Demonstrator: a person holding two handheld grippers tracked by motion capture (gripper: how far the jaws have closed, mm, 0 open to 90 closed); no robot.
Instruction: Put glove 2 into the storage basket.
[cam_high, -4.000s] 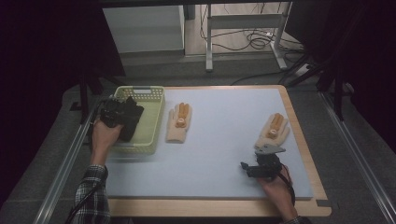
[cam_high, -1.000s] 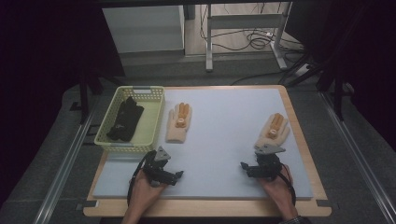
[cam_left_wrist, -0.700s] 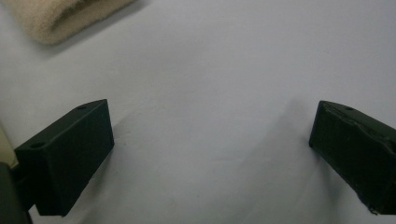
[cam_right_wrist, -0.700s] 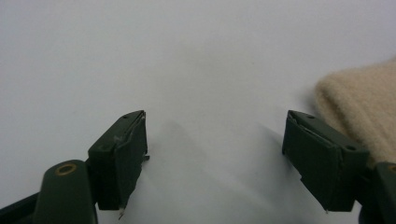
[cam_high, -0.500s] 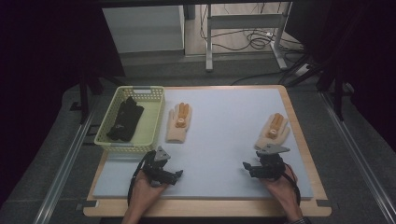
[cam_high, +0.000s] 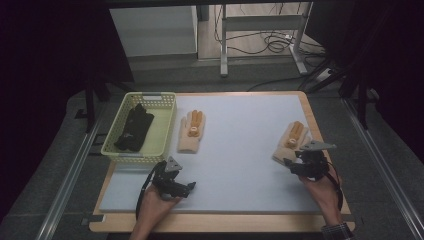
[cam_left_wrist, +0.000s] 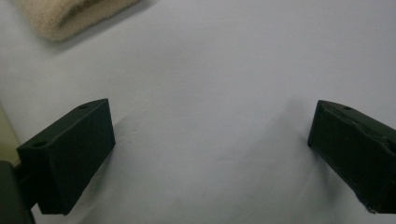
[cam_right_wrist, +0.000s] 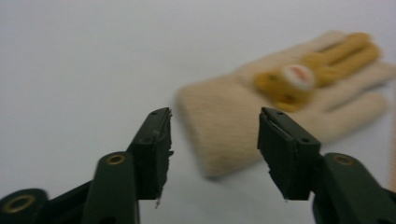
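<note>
Right gripper (cam_high: 295, 162) sits just short of the cuff of the right glove (cam_high: 291, 141); jaws half-open, have just been closing, nothing between them yet. In the right gripper view the glove (cam_right_wrist: 280, 107) lies ahead and right of the jaws, long axis running away toward the desk's right edge (cam_high: 314, 125), so little room that side. Left gripper (cam_high: 186, 186) rests wide open and empty on the mat, well apart. Second glove (cam_high: 192, 131) lies beside the basket (cam_high: 165, 96).
</note>
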